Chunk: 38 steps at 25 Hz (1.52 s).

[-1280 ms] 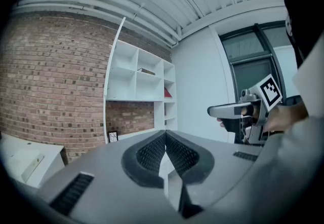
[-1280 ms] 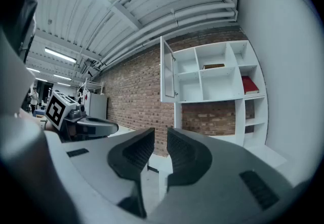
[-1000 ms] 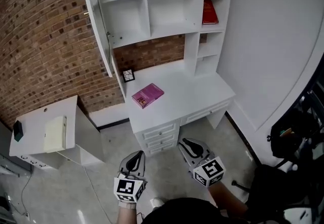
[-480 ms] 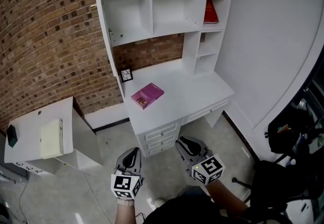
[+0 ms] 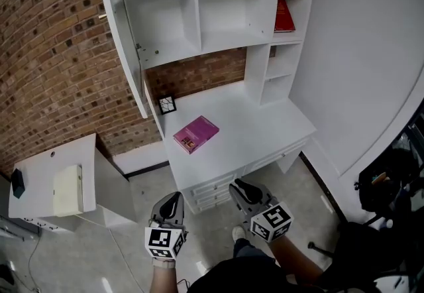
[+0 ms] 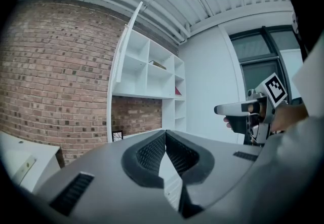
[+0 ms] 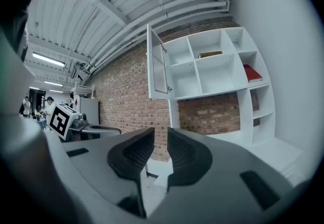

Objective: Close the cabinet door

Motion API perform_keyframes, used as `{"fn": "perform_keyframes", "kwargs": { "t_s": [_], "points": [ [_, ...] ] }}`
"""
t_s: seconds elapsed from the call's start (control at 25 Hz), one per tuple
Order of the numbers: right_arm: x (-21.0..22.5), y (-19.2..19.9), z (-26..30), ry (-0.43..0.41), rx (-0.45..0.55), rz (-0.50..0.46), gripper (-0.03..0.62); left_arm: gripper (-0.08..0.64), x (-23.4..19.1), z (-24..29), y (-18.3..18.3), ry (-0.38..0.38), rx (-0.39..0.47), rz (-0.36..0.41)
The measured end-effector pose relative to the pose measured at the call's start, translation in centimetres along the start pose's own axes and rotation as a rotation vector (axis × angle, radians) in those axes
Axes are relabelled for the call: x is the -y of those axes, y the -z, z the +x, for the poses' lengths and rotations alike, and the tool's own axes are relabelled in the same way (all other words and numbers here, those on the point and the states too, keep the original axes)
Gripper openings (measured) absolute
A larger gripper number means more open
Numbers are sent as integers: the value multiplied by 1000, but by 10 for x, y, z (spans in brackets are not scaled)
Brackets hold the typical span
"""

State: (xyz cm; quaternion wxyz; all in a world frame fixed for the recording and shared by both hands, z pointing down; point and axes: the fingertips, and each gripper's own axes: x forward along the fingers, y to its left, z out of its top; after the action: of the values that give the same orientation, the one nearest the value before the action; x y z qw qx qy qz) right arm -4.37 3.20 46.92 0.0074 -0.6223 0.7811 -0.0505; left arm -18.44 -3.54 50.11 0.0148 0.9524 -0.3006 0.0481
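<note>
- Both grippers have come closer to the desk — its drawers now lie just ahead of them.
- Left gripper: jaws closed tip to tip, empty.
- Right gripper: jaws a narrow gap apart, holding nothing.
- Door — swung open at the left edge of the shelves, above the desk, well apart from both grippers.

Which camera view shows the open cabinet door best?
The right gripper view: the cabinet door stands open and shows its inner face. In the head view the door is nearly edge-on, a narrow white strip; the left gripper view shows the same strip.
</note>
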Motion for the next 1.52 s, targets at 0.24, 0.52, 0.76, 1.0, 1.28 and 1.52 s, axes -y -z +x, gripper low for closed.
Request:
{"fn": "perform_keyframes", "kwargs": {
  "t_s": [0.24,0.52,0.76,1.0,1.28,1.52],
  "points": [
    [44,-10,59,-114,14,13,85,9,-28,50,-18,-99,-11,9],
    [59,-41,130,-296,26,0,85,9,-67,88,-65,-243,31,50],
    [56,-75,177,-454,93,-36,86,9,-92,100,-96,-378,68,80],
    [41,-100,212,-614,113,-56,86,11,-113,98,-143,-514,122,114],
    [9,-123,236,-723,155,-67,89,13,-133,83,-201,-592,220,96],
    [-16,-141,251,-763,180,-62,100,66,-144,78,-249,-588,269,121]
  ]
}}
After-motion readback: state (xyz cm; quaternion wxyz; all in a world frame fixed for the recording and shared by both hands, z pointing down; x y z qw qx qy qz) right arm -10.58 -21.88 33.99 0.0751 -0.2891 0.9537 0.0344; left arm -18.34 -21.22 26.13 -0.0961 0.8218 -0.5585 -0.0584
